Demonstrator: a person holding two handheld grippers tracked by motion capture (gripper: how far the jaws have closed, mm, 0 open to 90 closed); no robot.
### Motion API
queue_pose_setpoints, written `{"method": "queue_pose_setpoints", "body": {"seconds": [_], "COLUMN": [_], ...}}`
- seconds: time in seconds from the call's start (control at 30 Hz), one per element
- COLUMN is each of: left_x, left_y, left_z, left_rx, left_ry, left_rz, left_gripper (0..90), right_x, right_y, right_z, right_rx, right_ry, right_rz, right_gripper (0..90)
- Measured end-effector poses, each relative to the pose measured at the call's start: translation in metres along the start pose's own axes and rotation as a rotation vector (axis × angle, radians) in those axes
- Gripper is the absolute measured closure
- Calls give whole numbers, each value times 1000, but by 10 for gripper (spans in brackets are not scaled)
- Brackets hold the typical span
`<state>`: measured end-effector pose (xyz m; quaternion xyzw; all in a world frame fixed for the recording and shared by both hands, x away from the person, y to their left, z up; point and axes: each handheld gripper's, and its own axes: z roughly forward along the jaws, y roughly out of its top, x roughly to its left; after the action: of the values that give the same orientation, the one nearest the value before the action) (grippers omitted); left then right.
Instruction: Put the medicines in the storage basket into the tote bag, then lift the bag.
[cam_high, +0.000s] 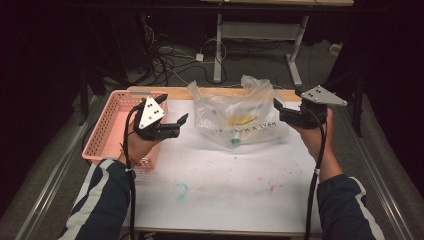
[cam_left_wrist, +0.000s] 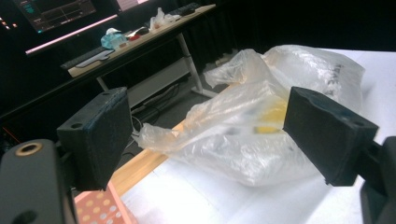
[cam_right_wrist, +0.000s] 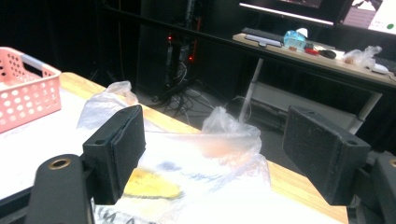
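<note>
Clear plastic bag (cam_high: 237, 117) sits slumped at the far middle of the white tabletop (cam_high: 225, 190), something yellow inside. My left tool (cam_high: 175, 125) and right tool (cam_high: 280, 112) flank it, jaws spread, pinching nothing. I'd judge this the approach; next, each must close on a loose edge.

A white-topped table (cam_high: 225, 200) is carrying a clear plastic bag (cam_high: 240, 117) near its far edge, and a pink basket (cam_high: 112, 125) is sitting at its far left corner.
</note>
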<state>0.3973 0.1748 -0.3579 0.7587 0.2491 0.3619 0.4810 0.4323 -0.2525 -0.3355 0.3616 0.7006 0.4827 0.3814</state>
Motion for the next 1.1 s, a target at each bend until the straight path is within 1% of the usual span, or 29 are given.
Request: {"method": "queue_pose_setpoints", "body": {"seconds": [0.07,0.1,0.17,0.2,0.3,0.4,0.47,0.63,0.9,1.0,1.1], "left_x": [0,1,2,2,1,-2,-3,-8,-17,-18,-21], "left_y": [-2,-3,-5,-6,-9,-12,-12,-11,-14,-15,-17], "left_z": [-2,-4,-8,-10,-15,-20,-24,-32,-42,-45,-47], "left_rx": [11,12,6,5,14,8,8,-3,0,2,3], "left_ry": [1,-1,-10,-11,-7,3,-4,-21,-15,-19,-21], "left_rz": [15,14,5,3,7,20,26,31,61,59,66], "left_gripper": [153,153,153,153,153,153,153,153,153,153,153], "right_x": [2,3,4,5,8,12,13,20,28,31,34], "right_y": [-1,-2,-3,-4,-6,-9,-10,-12,-14,-16,-18], "right_z": [-2,-4,-6,-8,-12,-16,-19,-28,-40,-44,-48], "right_rx": [-6,-12,-11,-20,-26,-19,-22,-38,-55,-54,-55], "right_ry": [11,21,39,43,37,51,57,81,98,103,114], "right_rz": [0,-3,11,19,-4,-2,4,-4,-17,-21,-30], "right_gripper": [209,207,193,197,198,192,190,188,184,184,184]}}
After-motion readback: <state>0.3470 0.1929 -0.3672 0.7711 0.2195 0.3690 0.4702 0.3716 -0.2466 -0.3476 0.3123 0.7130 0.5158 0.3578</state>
